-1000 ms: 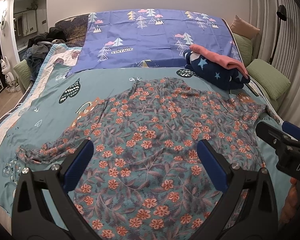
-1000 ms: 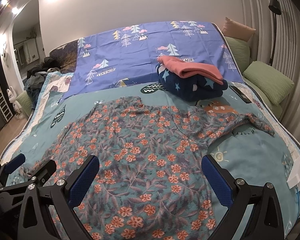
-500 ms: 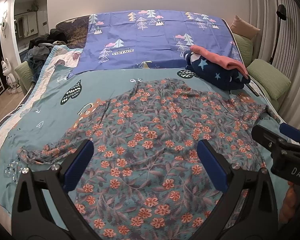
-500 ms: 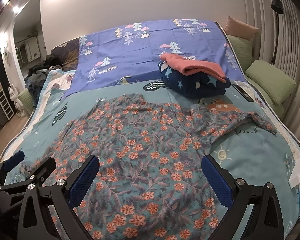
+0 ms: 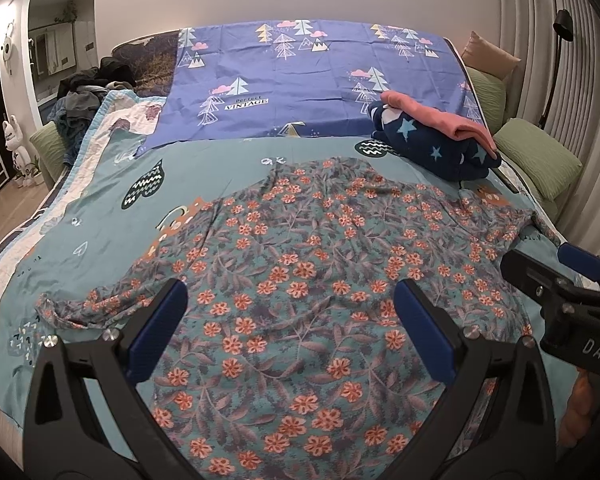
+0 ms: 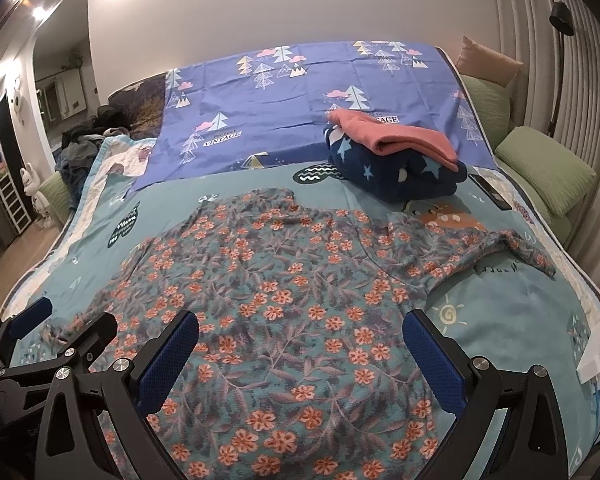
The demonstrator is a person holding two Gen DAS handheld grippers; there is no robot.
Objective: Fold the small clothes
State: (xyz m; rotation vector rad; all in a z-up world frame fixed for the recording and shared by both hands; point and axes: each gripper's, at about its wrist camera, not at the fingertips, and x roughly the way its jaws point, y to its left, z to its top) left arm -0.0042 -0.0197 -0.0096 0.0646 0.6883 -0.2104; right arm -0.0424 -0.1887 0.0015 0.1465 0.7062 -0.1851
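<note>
1. The flowery shirt (image 6: 300, 300) is lying flat on the bed cover (image 6: 500, 320), so nothing tall is blocking the middle.
2. A pile of folded clothes (image 6: 396, 160) is sitting just behind the shirt, on the right.
3. Green pillows (image 6: 548, 168) are lining the right edge.

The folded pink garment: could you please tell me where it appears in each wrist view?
Left wrist: folded pink garment upper right, atop the navy star bundle.
Right wrist: pink garment right of centre, upper half, atop that bundle.
Shared landmark: floral shirt spread just below.
</note>
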